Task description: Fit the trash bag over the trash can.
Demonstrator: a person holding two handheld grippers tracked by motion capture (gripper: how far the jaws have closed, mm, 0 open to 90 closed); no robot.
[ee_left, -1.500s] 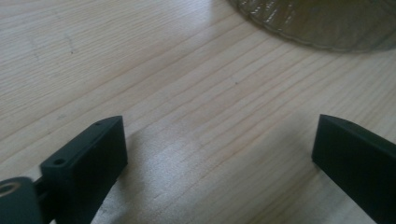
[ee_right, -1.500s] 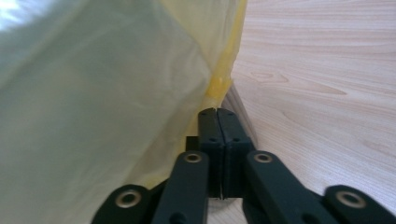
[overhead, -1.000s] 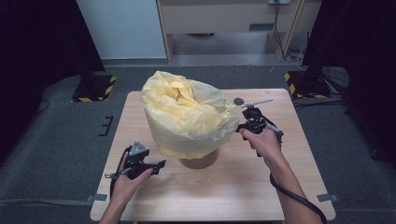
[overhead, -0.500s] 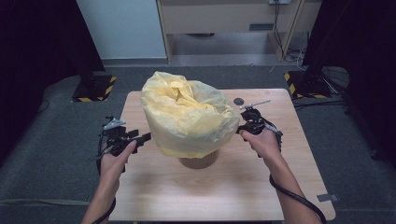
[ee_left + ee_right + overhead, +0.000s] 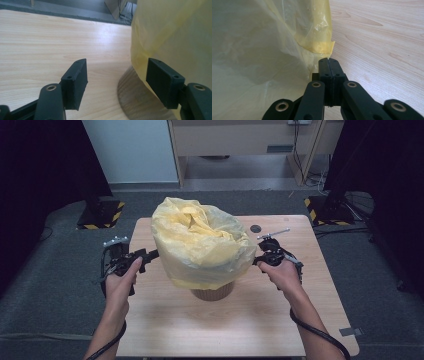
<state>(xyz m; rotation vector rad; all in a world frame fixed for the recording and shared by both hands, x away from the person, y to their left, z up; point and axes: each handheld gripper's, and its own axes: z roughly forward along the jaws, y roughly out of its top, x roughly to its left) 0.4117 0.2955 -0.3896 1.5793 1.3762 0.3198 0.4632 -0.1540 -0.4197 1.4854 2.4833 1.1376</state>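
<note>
While yellow bag lines wooden bin, left hand-held gripper agape, right pinches bag.

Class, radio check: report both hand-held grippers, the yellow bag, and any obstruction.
Left hand-held gripper open beside yellow bag. Right hand-held gripper shut at bag's hem. Bag drapes wooden bin. Nothing blocking.

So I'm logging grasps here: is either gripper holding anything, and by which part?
The right gripper is shut beside the yellow bag's edge; whether it pinches the film cannot be told. The left gripper is open and holds nothing.
</note>
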